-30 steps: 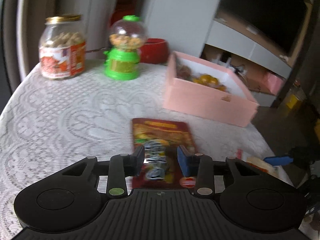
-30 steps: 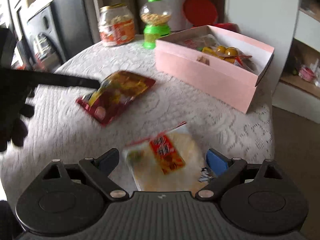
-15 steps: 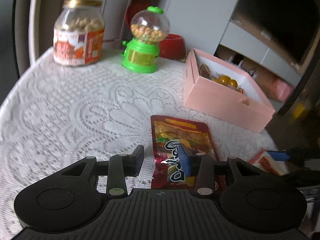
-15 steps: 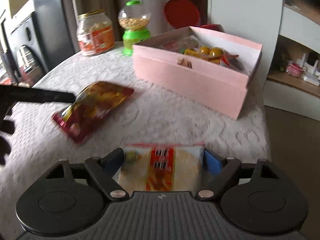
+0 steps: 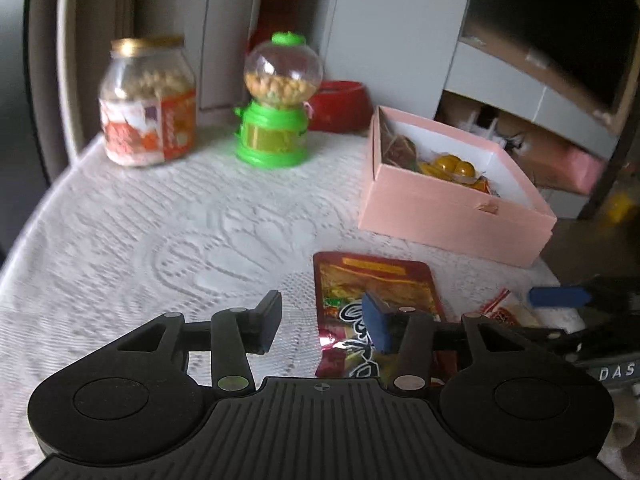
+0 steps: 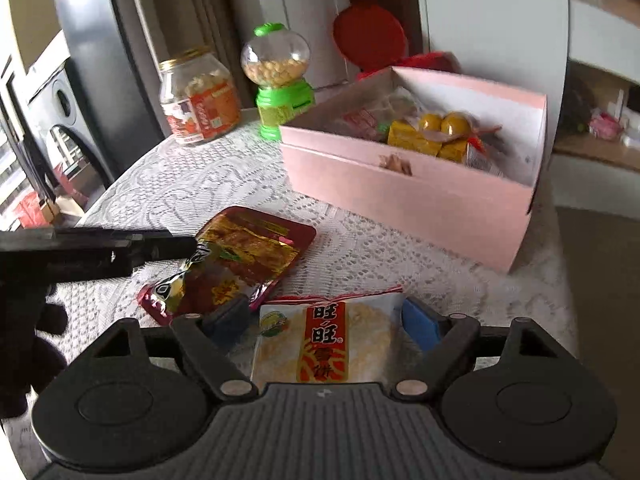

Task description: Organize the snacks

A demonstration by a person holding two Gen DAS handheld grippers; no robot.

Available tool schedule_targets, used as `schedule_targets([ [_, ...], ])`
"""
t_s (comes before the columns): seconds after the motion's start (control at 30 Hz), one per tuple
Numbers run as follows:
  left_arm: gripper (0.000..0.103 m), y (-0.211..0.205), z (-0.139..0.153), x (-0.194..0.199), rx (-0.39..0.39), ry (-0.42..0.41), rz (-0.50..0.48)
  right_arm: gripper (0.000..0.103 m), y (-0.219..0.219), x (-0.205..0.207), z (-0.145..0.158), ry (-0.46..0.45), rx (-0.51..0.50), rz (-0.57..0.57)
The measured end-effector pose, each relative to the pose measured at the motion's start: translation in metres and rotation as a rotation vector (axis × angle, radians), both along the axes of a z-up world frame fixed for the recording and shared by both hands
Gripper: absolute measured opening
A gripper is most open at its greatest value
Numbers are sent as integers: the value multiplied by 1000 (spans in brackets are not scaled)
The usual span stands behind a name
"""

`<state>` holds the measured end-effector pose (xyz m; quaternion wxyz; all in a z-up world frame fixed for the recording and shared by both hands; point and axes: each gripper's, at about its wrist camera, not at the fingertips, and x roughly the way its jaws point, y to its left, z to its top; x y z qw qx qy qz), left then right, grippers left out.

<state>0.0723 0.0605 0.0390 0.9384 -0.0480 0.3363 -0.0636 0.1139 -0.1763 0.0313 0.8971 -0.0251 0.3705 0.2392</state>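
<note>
Two grippers over snack packets on a lace-covered table

The left gripper [image 5: 320, 322] is opening, gripping nothing, red packet [image 5: 374, 294] right of centre. The right gripper [image 6: 326, 322] straddles the rice-cracker packet [image 6: 324, 342] at lower centre; contact unclear. The pink box [image 6: 404, 196] sits upper right.

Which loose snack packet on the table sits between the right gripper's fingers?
The pale rice cracker packet, with its red vertical label. The dark red foil packet lies farther left, beside the left gripper.

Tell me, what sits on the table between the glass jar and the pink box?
A green candy dispenser stands between the glass jar and the pink box; both views show it, with bare lace tablecloth around it.
</note>
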Motion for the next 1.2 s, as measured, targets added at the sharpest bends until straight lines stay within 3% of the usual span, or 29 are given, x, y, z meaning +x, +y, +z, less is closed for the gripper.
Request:
schedule_targets([
  [0.1, 50, -11, 10, -11, -80, 14, -86, 84, -16, -2, 6, -26, -11, -28],
  [0.27, 50, -57, 4, -13, -194, 132, -217, 84, -50, 1, 10, -17, 2, -119],
  [0.37, 51, -93, -8, -6, -114, 154, -248, 82, -67, -2, 4, -33, -12, -193],
  [0.43, 55, -115, -14, 1, -11, 131, -256, 76, -73, -5, -2, -43, -39, -217],
  [0.57, 64, -135, -15, 15, 76, 77, -258, 74, -86, -3, -8, -26, -34, -249],
  [0.77, 62, -152, -13, 27, 131, 78, -235, 74, -105, 6, -12, -17, 3, -313],
  [0.93, 60, -163, -6, 16, 153, 59, -248, 74, -123, 3, -12, -31, 2, -361],
  [1.13, 63, -183, -13, 2, 251, 23, -277, 74, -136, 2, -14, -22, 0, -401],
  [1.2, 63, -182, -14, 3, 251, 20, -276, 74, -138, 1, -14, -24, 1, -405],
])
